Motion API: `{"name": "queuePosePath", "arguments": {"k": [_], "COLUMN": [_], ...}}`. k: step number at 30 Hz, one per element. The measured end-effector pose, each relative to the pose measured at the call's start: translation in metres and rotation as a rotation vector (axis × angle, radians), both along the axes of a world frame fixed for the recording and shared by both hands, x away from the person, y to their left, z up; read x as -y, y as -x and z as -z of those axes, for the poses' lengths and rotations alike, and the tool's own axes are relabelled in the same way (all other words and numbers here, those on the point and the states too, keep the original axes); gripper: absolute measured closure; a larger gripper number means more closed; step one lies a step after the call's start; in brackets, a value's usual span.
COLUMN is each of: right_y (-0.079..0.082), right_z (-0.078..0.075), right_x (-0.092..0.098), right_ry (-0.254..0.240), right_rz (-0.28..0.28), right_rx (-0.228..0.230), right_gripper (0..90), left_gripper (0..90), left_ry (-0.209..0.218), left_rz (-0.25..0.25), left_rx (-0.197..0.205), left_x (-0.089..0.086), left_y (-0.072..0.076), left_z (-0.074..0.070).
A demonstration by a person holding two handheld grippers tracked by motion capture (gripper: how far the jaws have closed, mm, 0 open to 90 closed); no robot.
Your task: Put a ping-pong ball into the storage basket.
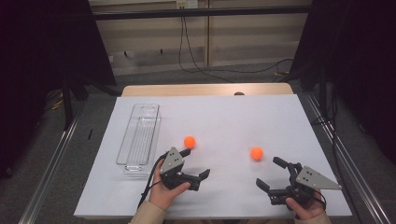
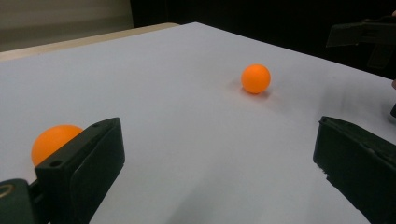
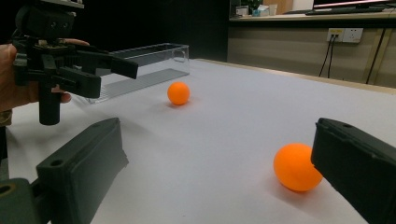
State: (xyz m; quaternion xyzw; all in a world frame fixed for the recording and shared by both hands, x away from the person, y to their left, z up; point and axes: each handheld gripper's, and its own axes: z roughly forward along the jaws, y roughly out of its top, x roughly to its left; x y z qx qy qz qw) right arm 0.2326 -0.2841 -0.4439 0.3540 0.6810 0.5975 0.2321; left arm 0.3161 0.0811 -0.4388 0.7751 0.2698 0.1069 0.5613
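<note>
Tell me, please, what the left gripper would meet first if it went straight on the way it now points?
Probably nothing soon: between the left gripper's open fingers lies bare white tabletop. The near orange ball sits just outside one finger, the far orange ball off to the other side. Depth is unclear.

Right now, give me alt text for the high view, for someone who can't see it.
A person holds two open black grippers, left gripper and right gripper, over a white table, each near an orange ball: left ball, right ball. An empty clear tray lies at left.
</note>
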Motion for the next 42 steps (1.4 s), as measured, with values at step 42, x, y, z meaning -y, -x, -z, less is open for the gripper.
{"name": "queuePosePath", "arguments": {"k": [42], "right_y": [0.0], "right_z": [0.0], "right_x": [0.0], "right_ry": [0.005], "right_rz": [-0.003], "right_rx": [0.002], "right_gripper": [2.2], "left_gripper": [2.4], "left_ry": [-0.034], "left_rz": [0.028], "left_rx": [-0.023], "left_x": [0.028], "left_y": [-0.01], "left_z": [0.003]}}
